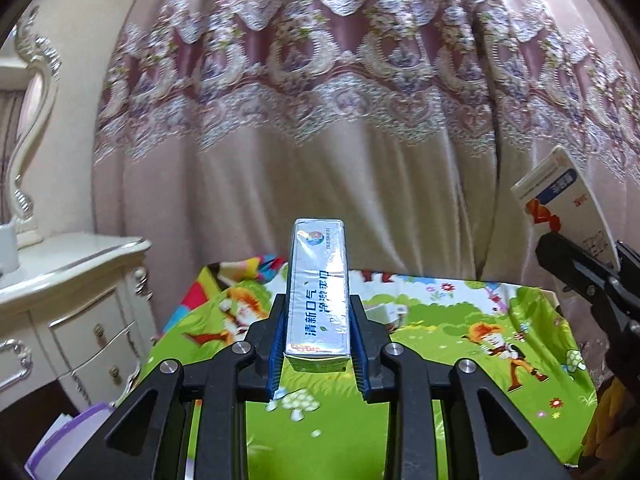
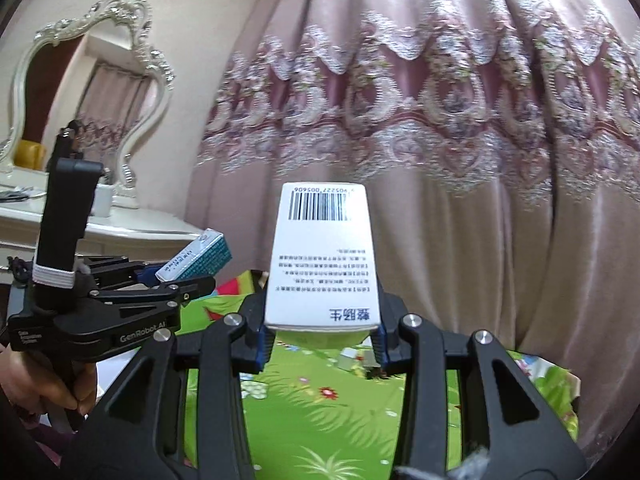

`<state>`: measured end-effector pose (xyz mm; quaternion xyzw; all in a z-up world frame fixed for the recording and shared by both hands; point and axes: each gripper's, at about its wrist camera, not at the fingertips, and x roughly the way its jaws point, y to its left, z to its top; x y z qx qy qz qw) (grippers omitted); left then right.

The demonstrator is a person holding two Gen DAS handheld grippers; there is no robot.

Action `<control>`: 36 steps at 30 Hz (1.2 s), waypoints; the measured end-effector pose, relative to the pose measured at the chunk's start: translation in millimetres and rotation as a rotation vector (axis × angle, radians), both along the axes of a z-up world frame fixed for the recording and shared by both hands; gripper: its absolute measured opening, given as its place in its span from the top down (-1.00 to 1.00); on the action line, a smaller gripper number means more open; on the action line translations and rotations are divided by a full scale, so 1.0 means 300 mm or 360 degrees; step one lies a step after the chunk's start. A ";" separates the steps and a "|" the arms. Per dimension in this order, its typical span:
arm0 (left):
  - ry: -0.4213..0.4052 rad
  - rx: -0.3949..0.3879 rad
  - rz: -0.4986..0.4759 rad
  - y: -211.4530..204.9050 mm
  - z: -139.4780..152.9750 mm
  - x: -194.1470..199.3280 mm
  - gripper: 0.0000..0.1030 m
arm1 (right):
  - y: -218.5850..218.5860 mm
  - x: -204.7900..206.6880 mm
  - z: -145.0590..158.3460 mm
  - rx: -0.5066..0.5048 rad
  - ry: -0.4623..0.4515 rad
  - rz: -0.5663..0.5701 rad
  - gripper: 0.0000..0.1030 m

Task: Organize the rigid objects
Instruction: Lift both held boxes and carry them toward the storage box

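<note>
While I've got two boxes up in the air, one per gripper, here's the count: the left gripper (image 1: 317, 322) has its jaws clamped on a slim silvery toothpaste box (image 1: 318, 292), and the right gripper (image 2: 322, 334) has its jaws clamped on a wider white medicine box (image 2: 322, 256) with the barcode end up. Both hang over one desk with a cartoon cloth (image 1: 460, 320). Behind that: one pink curtain (image 1: 340, 100), one white dresser (image 1: 68, 272) and one mirror (image 2: 84, 92).
</note>
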<state>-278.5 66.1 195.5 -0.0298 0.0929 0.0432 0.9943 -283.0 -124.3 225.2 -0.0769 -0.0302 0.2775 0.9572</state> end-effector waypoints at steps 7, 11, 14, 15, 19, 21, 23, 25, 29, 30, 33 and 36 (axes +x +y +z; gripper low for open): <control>0.0065 -0.0066 0.0129 0.124 -0.049 -0.049 0.43 | 0.092 -0.025 -0.012 -0.0060 0.0018 0.0149 0.16; 0.0111 -0.0103 0.0197 0.189 -0.087 -0.081 0.43 | 0.150 -0.037 -0.016 -0.0103 0.0036 0.0244 0.16; 0.0148 -0.0130 0.0252 0.240 -0.116 -0.106 0.43 | 0.210 -0.055 -0.033 -0.0164 0.0042 0.0321 0.16; 0.0160 -0.0146 0.0273 0.259 -0.127 -0.115 0.43 | 0.230 -0.061 -0.037 -0.0182 0.0040 0.0343 0.16; 0.0204 -0.0196 0.0349 0.328 -0.164 -0.144 0.43 | 0.299 -0.087 -0.056 -0.0251 0.0038 0.0435 0.16; 0.0218 -0.0215 0.0391 0.360 -0.182 -0.163 0.43 | 0.336 -0.102 -0.069 -0.0292 0.0040 0.0486 0.16; 0.0235 -0.0228 0.0430 0.388 -0.200 -0.181 0.42 | 0.365 -0.115 -0.080 -0.0335 0.0035 0.0524 0.16; 0.0256 -0.0243 0.0465 0.412 -0.220 -0.196 0.43 | 0.399 -0.129 -0.095 -0.0384 0.0030 0.0571 0.16; 0.0318 -0.0282 0.0532 0.461 -0.274 -0.225 0.42 | 0.465 -0.134 -0.126 -0.0467 0.0076 0.0673 0.16; 0.0332 -0.0291 0.0547 0.472 -0.287 -0.231 0.42 | 0.480 -0.132 -0.130 -0.0485 0.0090 0.0690 0.16; 0.0366 -0.0312 0.0585 0.500 -0.315 -0.245 0.42 | 0.535 -0.128 -0.157 -0.0543 0.0144 0.0774 0.16; 0.0388 -0.0329 0.0629 0.531 -0.333 -0.256 0.42 | 0.585 -0.130 -0.182 -0.0587 0.0198 0.0848 0.16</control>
